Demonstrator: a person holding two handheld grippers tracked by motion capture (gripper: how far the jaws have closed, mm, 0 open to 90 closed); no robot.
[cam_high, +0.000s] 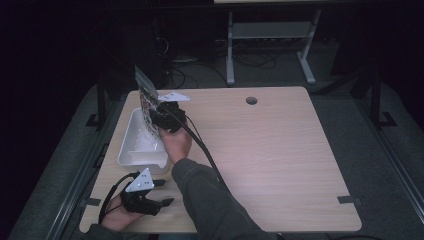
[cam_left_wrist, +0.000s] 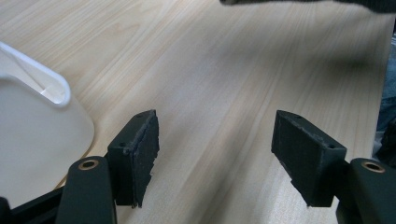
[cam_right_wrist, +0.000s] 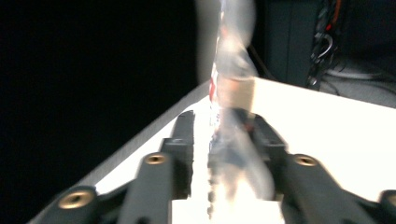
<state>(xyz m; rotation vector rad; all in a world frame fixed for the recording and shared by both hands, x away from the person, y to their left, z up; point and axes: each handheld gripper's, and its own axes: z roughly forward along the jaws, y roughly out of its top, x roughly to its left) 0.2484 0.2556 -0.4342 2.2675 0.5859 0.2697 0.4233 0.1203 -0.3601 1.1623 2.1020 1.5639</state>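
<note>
Dim room, pale wooden table (cam_high: 270, 150), and a white plastic tub (cam_high: 135, 145) sitting near its left edge; everything I place from that tub. My right gripper (cam_high: 159, 117) hangs over the tub's far end with a clear printed packet (cam_high: 145, 92) standing upright between its jaws, the packet's top rising above the tub's far rim. In the right gripper view the packet (cam_right_wrist: 229, 93) sits between the pads with a gap on one side, so I judge the grip loose at best. Risk: the thin, slippery film could slide free and drop outside the tub, or tip over the rim. My right forearm reaches across the tub's near corner, wrist turned inward. My left gripper (cam_high: 150, 197) rests just in front of the tub, jaws wide apart and empty.
</note>
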